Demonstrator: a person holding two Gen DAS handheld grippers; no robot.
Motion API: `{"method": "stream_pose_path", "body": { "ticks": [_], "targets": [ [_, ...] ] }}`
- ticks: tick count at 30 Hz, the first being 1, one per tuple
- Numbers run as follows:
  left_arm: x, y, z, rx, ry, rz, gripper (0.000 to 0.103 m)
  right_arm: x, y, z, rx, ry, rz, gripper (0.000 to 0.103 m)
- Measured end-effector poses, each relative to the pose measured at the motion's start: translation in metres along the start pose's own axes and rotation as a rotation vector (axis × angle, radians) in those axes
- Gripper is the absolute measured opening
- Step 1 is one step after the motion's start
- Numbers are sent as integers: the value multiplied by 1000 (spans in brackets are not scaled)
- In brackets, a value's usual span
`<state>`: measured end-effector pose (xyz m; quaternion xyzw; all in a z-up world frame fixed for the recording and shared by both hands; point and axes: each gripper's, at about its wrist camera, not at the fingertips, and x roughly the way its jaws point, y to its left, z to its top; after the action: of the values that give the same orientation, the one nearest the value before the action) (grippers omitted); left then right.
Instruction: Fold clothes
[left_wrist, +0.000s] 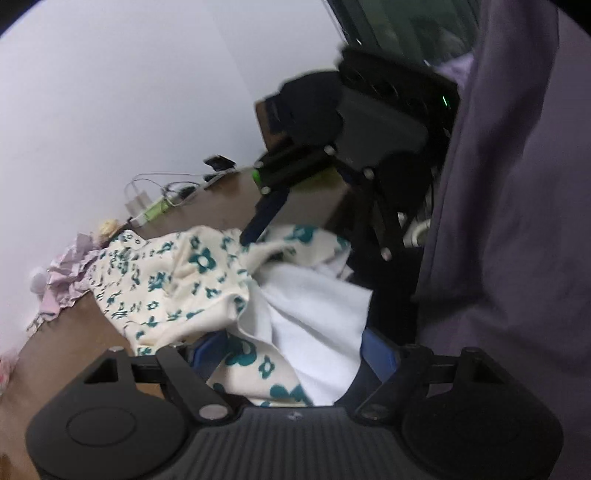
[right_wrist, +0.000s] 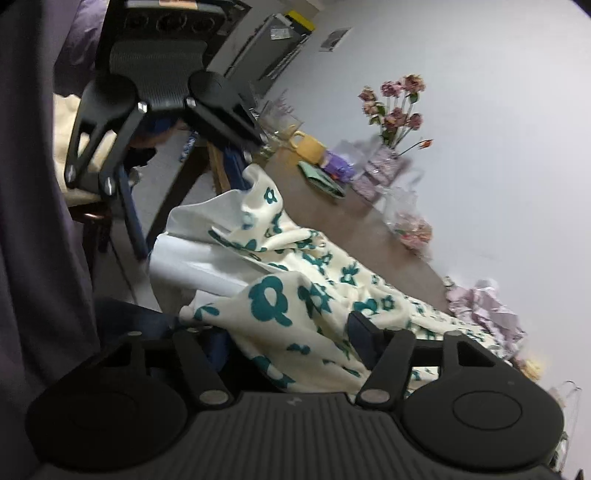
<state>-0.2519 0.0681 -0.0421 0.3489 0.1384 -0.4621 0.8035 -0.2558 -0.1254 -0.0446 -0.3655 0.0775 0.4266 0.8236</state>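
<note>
Now | floral garment (right_wrist: 295, 295) between both hand-held grippers' fingers | grip: cannot tell

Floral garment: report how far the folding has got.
Done: nothing looks folded yet; the floral garment lies bunched on the brown table, its white inside turned out. In hand: cloth runs between the fingers of both the left gripper and the right gripper; whether either is clamped I cannot tell. Left: spread it flat, then make every fold. The crumpled lilac cloth beyond is untouched.
</note>
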Motion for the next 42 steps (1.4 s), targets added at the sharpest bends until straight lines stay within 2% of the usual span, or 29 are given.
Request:
{"method": "stream_pose_path", "body": {
  "ticks": [3,7,11,13,15,17,20,22,24,26,28,30,33,36,40,42],
  "targets": [
    [10,-4,-3,82,4,24,79,5,-10,1,67,0,46,42],
    [15,-7,-10,182,0,13,79,-2,-42,-1,300,-25,121,15],
    [17,-17,-21,415,16,16,79,-2,-75,-10,495,-22,193,11],
    [17,-15,-24,468,17,14,77,-1,-86,-14,580,-27,226,11],
    [19,-7,-19,411,8,10,65,-2,-89,-17,607,-30,244,11],
    [17,5,-12,312,-7,-9,45,-5,-88,-19,619,-34,259,11],
    [11,22,-3,171,-31,-92,22,-14,-81,-19,601,-38,279,11],
    [9,27,1,123,-34,-145,11,-20,-79,-20,594,-36,300,11],
    [7,32,7,77,-30,-216,7,-28,-79,-22,599,-33,336,11],
    [3,49,15,-38,-55,-345,6,-36,-82,-24,616,-35,381,11],
    [-2,76,23,-199,-128,-461,6,-46,-91,-27,667,-62,431,11],
    [-4,100,30,-338,-206,-493,6,-57,-108,-28,739,-117,422,11],
    [13,146,33,-499,-265,-458,6,-57,-143,-30,882,-137,300,11],
    [43,176,34,-622,-233,-368,6,-37,-174,-39,1015,-125,120,11],
    [87,208,29,-822,-96,-210,7,-1,-201,-48,1154,-36,-94,12],
    [105,222,20,-924,-17,-130,13,12,-206,-53,1202,10,-165,20]
  ]
}}
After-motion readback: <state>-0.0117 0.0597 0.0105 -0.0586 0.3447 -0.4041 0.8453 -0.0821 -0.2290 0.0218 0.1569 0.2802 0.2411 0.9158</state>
